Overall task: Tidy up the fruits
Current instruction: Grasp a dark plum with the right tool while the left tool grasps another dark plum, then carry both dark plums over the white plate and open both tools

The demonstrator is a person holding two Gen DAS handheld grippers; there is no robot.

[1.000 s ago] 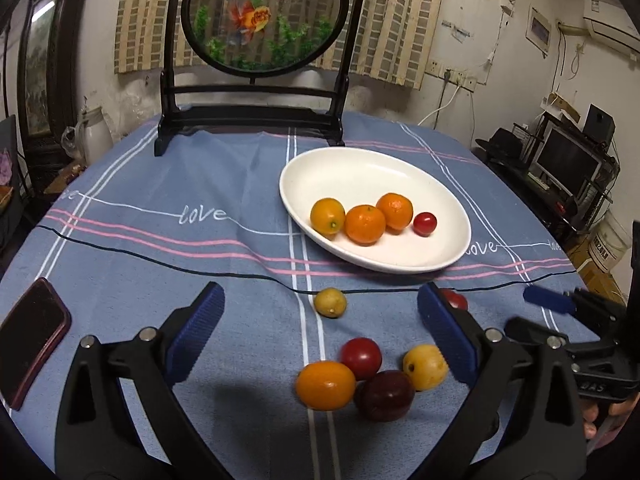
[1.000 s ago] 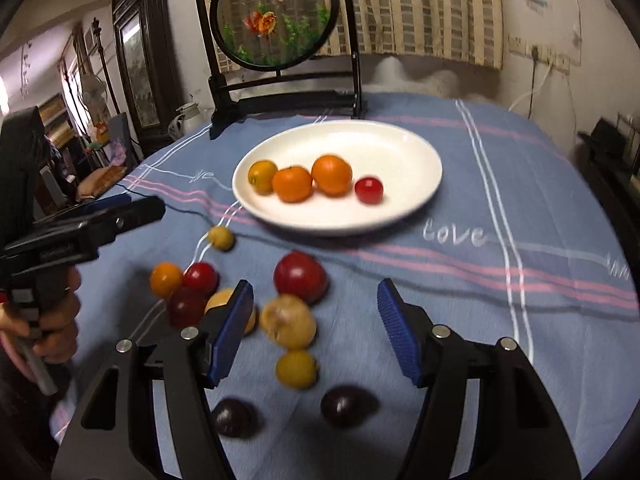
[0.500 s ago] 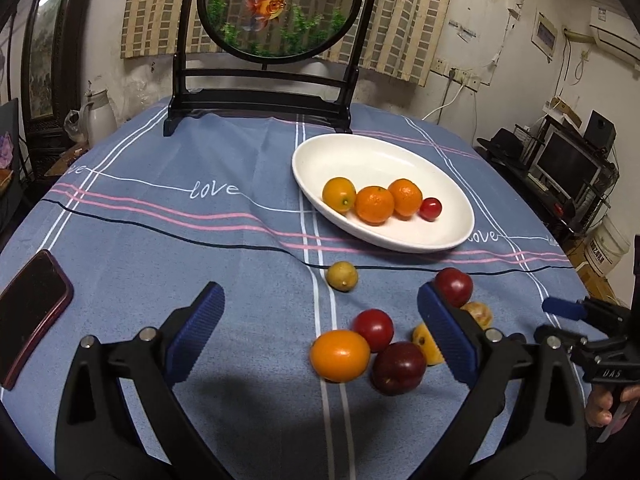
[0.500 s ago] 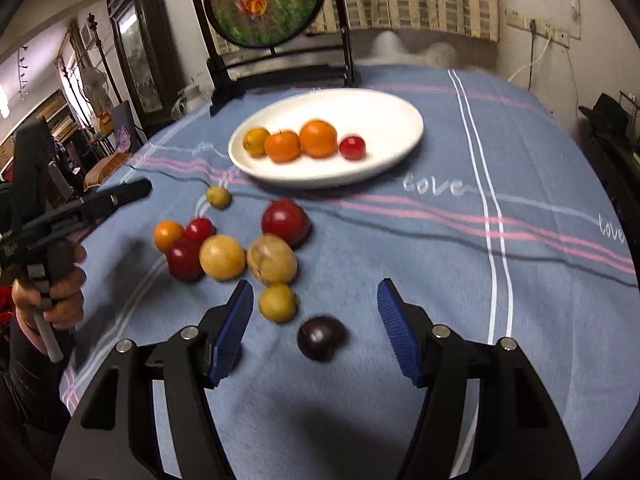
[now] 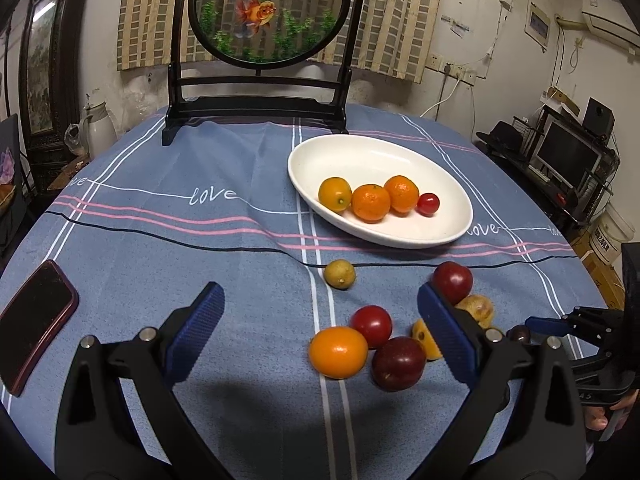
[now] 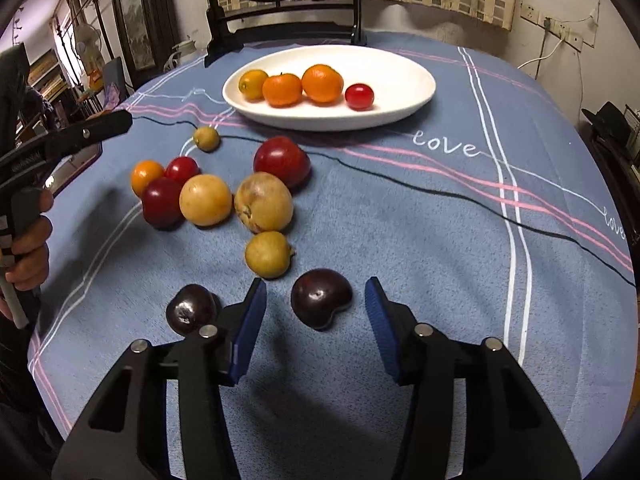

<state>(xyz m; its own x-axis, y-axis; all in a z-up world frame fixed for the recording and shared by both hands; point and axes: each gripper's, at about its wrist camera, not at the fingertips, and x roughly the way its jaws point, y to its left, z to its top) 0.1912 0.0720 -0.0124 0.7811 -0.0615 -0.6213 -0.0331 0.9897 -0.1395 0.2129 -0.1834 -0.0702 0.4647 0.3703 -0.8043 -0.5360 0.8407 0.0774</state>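
A white oval plate (image 5: 452,208) (image 6: 408,92) holds three orange citrus fruits and a small red tomato (image 6: 359,96). Loose fruits lie on the blue tablecloth in front of it. My right gripper (image 6: 316,312) is open, low over the cloth, its jaws on either side of a dark plum (image 6: 320,303); a second dark plum (image 6: 190,309) lies left of the left finger. My left gripper (image 5: 320,332) is open and empty above an orange fruit (image 5: 338,352), a red tomato (image 5: 372,326) and a dark red plum (image 5: 398,363).
A phone (image 5: 34,320) lies at the table's left edge. A framed goldfish screen (image 5: 264,12) stands at the back. Yellow fruits (image 6: 205,199) (image 6: 263,202) (image 6: 267,254), a red apple (image 6: 282,161) and a small yellow-green fruit (image 5: 339,274) lie between gripper and plate.
My right gripper has moved down and forward, so the dark plum now sits between its jaws. My left gripper has drawn back a little; the fruits have stayed in place.
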